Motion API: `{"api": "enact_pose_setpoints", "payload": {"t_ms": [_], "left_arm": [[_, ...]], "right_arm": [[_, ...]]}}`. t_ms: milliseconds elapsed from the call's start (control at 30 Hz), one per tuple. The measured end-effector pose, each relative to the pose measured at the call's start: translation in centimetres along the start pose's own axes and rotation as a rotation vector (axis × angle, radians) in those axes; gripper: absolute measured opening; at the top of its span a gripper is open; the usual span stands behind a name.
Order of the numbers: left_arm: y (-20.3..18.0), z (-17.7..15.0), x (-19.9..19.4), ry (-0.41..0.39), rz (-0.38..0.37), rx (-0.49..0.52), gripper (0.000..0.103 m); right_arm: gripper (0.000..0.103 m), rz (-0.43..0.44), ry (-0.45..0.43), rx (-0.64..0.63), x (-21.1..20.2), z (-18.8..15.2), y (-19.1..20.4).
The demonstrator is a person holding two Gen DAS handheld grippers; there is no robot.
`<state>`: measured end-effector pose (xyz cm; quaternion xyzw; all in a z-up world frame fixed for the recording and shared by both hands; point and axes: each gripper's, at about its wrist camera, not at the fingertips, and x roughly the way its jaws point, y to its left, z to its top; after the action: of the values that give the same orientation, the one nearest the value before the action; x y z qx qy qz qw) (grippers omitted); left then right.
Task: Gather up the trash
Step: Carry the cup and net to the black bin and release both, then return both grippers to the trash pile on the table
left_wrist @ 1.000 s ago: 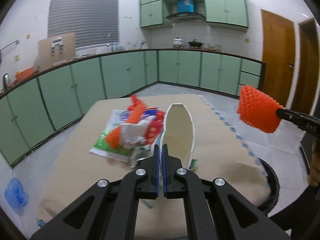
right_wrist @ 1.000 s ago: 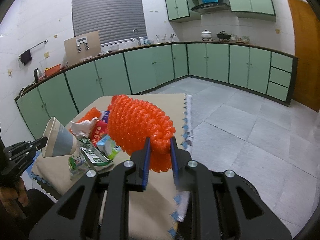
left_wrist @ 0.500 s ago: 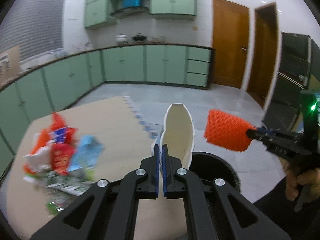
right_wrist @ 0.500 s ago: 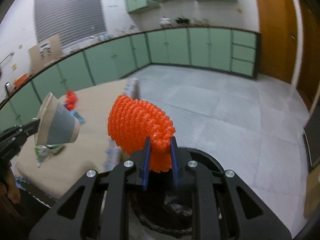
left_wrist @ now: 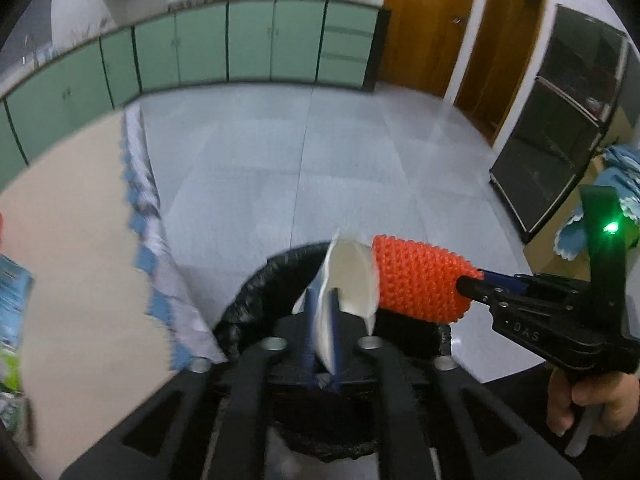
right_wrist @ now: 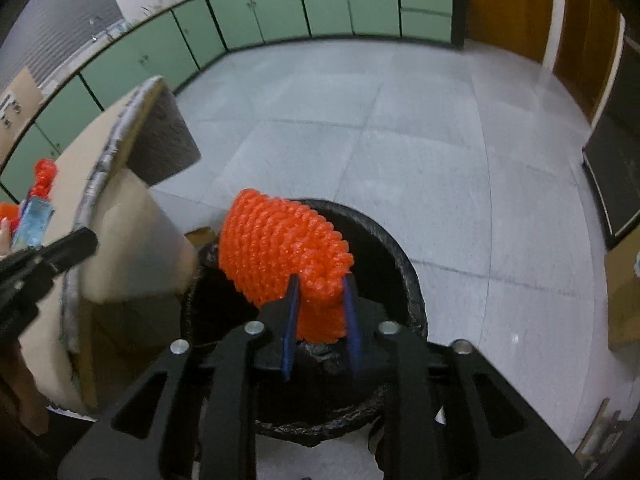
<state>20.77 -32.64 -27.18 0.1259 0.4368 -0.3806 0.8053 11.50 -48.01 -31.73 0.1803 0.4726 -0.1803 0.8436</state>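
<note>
A black-lined trash bin (left_wrist: pixel 256 292) (right_wrist: pixel 400 264) stands on the floor beside the table. A white paper cup (left_wrist: pixel 354 280) (right_wrist: pixel 136 248) hangs tilted over it. The cup's wall is loose between the fingers of my left gripper (left_wrist: pixel 322 296), whose jaws are opening. My right gripper (right_wrist: pixel 320 284) holds an orange foam net (right_wrist: pixel 280 256) (left_wrist: pixel 420 280) above the bin's mouth. Its jaws are opening too, with the pads still against the net. Cup and net are side by side, nearly touching.
The table (left_wrist: pixel 80 240) with its beige cloth is at the left, with several wrappers (right_wrist: pixel 36 208) on it. Grey tiled floor (left_wrist: pixel 300 152) lies beyond the bin. Green cabinets (left_wrist: pixel 248 40), wooden doors (left_wrist: pixel 424 20) and a black cabinet (left_wrist: pixel 560 120) line the room. A hand (left_wrist: pixel 576 400) grips the right tool.
Both grippers swung away from the table and tipped down over the bin. The jaws of both have widened, and the cup has slumped sideways in the left one.
</note>
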Motion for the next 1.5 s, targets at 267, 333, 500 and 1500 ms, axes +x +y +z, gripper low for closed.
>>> {"api": "enact_pose_setpoints", "payload": {"t_ms": [267, 333, 500, 1500], "left_arm": [[1.1, 0.1, 2.0, 0.017, 0.014, -0.035, 0.051], [1.8, -0.1, 0.4, 0.0, 0.025, -0.06, 0.061], [4.4, -2.3, -5.4, -0.073, 0.129, -0.126, 0.09], [21.3, -17.3, -21.8, -0.206, 0.477, -0.423, 0.094]], "right_arm": [[0.032, -0.018, 0.017, 0.013, 0.6, 0.7, -0.4], [0.034, -0.006, 0.012, 0.009, 0.3, 0.6, -0.2], [0.06, -0.03, -0.059, -0.088, -3.3, -0.2, 2.2], [0.071, 0.356, -0.163, -0.485, -11.3, -4.0, 28.8]]}}
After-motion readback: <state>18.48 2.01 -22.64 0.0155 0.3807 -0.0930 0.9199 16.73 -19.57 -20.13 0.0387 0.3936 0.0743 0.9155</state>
